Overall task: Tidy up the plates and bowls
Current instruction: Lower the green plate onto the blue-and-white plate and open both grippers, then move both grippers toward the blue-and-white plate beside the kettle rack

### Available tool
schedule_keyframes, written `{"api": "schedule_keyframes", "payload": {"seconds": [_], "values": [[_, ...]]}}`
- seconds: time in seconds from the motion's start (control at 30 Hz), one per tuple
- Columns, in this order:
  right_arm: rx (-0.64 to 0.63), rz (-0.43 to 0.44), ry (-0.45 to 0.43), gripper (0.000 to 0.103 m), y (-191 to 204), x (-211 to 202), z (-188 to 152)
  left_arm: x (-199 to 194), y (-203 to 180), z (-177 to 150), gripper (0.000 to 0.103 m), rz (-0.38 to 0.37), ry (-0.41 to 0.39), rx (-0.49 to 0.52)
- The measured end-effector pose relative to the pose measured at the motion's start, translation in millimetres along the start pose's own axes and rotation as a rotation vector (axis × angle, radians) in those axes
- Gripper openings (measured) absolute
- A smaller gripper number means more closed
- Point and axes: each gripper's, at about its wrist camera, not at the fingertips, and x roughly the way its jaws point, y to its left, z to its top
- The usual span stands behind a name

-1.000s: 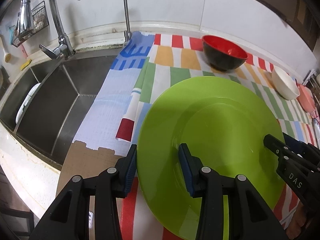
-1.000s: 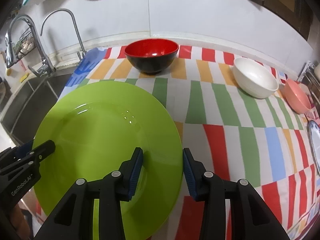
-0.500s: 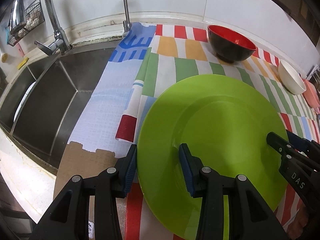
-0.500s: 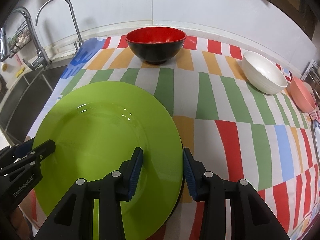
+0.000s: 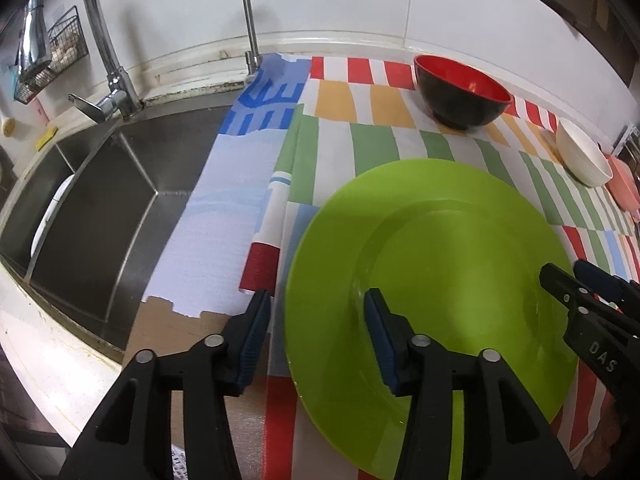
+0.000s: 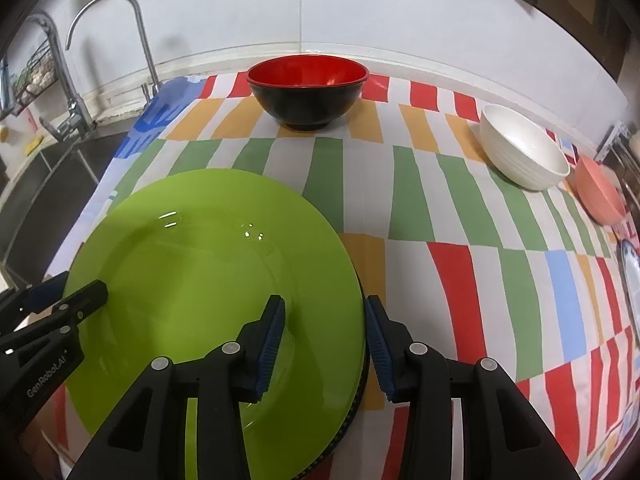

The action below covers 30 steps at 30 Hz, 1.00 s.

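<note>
A large green plate (image 5: 440,260) (image 6: 200,260) lies low over the striped cloth (image 6: 440,220), with a dark rim (image 6: 357,396) showing under its right edge. My left gripper (image 5: 316,304) straddles the plate's left rim. Its jaws are opening, and the outer pad stands clear of the edge. On the opposite rim, my right gripper (image 6: 325,304) is shut on the plate, one pad on top and one at the edge. A red-and-black bowl (image 6: 306,92), a white bowl (image 6: 524,148) and a pink bowl (image 6: 600,188) stand along the back.
A steel sink (image 5: 100,200) with two faucets (image 5: 108,60) lies left of the cloth, with a white dish in it. A blue-patterned plate (image 6: 632,280) peeks in at the right edge. The tiled wall runs close behind the bowls.
The left gripper's jaws have widened, and its outer finger has come off the plate's rim. The right gripper and the plate have stayed put.
</note>
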Motion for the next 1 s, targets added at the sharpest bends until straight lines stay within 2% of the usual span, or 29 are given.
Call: {"api": "schedule_keyframes", "payload": {"seconds": [0.13,0.2,0.33,0.53,0.73,1.0], "values": [[0.044,-0.009,-0.021,0.055,-8,-6,0,-15,-4,3,0.056,-0.012,-0.038,0.018],[0.048,-0.019,-0.042,0.055,-11,-13,1,-25,-6,6,0.056,-0.028,-0.058,0.024],[0.066,-0.009,-0.081,0.06,-16,-29,2,-49,-15,10,0.067,-0.051,-0.122,0.054],[0.085,-0.014,-0.135,0.061,-28,-59,-1,-77,-38,15,0.078,-0.086,-0.2,0.114],[0.122,-0.056,-0.19,0.065,-51,-91,-8,-97,-68,18,0.082,-0.177,-0.242,0.163],[0.185,-0.129,-0.236,0.065,-95,-125,-21,-117,-120,20,0.084,-0.239,-0.283,0.232]]}}
